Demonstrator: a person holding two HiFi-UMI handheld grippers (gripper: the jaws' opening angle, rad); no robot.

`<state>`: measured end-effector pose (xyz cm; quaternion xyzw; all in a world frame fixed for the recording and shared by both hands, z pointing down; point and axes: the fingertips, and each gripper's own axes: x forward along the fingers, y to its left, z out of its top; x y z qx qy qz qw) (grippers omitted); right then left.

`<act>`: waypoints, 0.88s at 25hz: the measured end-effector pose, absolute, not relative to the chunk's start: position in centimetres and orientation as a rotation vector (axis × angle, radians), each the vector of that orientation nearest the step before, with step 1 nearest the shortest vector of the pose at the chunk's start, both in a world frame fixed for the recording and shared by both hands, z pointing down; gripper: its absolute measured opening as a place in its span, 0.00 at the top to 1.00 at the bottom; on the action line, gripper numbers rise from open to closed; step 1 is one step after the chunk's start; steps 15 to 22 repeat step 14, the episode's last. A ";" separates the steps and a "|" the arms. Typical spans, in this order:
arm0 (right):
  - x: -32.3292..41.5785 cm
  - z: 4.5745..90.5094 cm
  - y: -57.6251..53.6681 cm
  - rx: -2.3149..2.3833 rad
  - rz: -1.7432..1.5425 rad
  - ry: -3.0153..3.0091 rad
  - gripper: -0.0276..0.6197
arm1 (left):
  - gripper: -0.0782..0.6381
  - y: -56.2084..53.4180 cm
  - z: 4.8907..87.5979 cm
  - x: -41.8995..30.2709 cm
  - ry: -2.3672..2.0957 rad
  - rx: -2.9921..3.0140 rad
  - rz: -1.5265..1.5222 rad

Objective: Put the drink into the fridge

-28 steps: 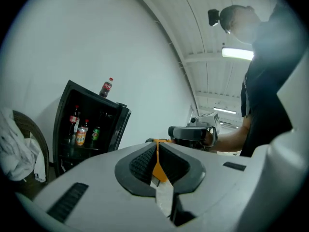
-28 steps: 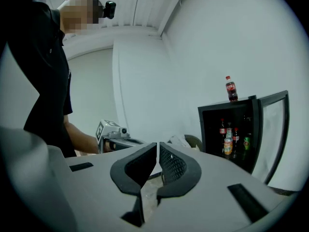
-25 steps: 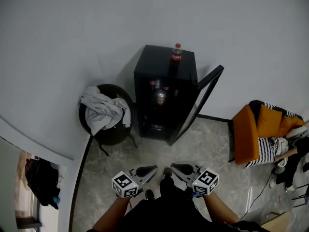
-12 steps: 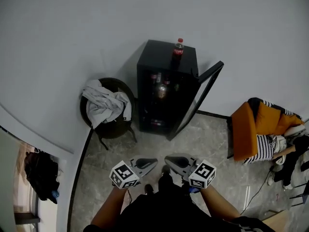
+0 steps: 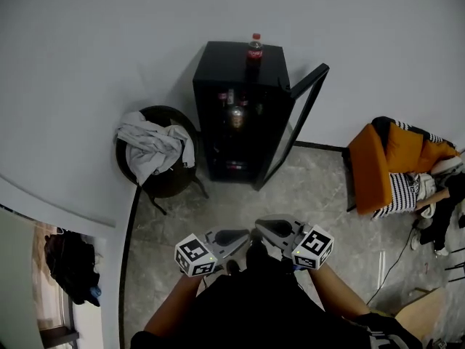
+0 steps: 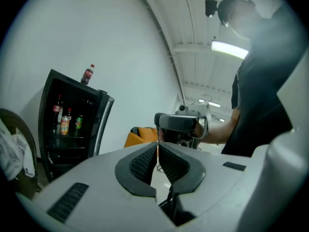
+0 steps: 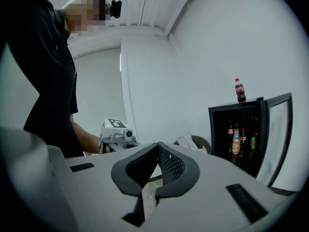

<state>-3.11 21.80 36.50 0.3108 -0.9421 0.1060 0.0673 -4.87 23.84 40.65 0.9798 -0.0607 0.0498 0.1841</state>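
A cola bottle with a red cap and label stands on top of a small black fridge against the white wall. It also shows in the left gripper view as the bottle and in the right gripper view as the bottle. The fridge's glass door hangs open to the right, with several bottles and a can on the shelves inside. Both grippers are held close to the person's body, far from the fridge, tips facing each other. My left gripper is shut and empty. My right gripper is shut and empty too.
A round dark chair draped with grey and white cloth stands left of the fridge. An orange chair piled with clothes is at the right. A grey stone floor lies between me and the fridge. A doorway opens at lower left.
The head view has shifted, so the fridge now sits higher and a little left in frame. Both grippers have drifted slightly right, tips still close together. Both stay shut.
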 end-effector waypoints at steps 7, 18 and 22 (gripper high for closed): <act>-2.2 36.6 21.9 0.982 0.342 -2.839 0.92 | 0.87 23.0 40.8 -4.9 -0.185 2.784 0.200; -2.0 38.0 22.6 0.967 0.357 -2.796 0.92 | 0.87 25.5 42.0 -3.1 -0.105 2.729 0.202; -2.0 38.0 22.6 0.967 0.357 -2.796 0.92 | 0.87 25.5 42.0 -3.1 -0.105 2.729 0.202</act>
